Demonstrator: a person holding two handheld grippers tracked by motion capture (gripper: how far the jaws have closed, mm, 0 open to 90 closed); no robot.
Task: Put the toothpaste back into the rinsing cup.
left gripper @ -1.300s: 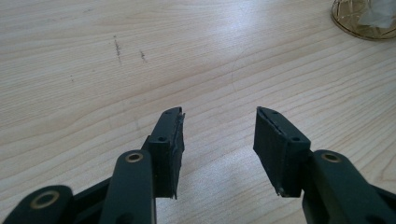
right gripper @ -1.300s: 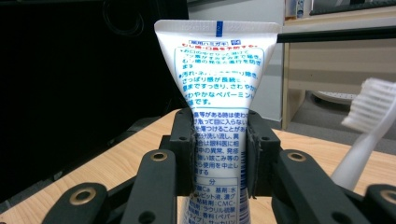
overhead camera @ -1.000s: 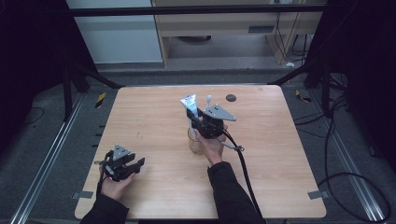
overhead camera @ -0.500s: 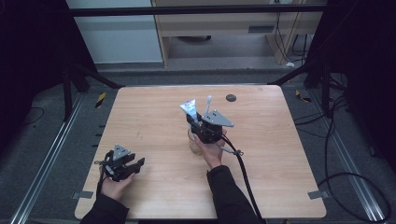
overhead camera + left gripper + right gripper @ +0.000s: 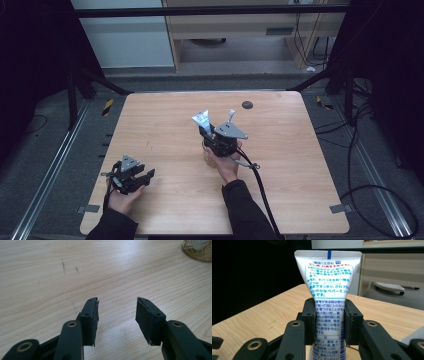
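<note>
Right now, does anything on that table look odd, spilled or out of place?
Nothing is spilled or broken. The one odd sight is the toothpaste tube standing on end, flat crimped end up, between the jaws of the right tool over a glass cup. The left tool rests open on bare wood.

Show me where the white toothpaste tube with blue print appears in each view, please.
High view: the white toothpaste tube with blue print stands at table centre, crimped end up, clamped by the right hand-held gripper.
Left gripper view: I cannot find the tube in this picture.
Right gripper view: centre, upright between both black jaws.
Shared landmark: the amber glass cup, top right corner in the left gripper view.
</note>
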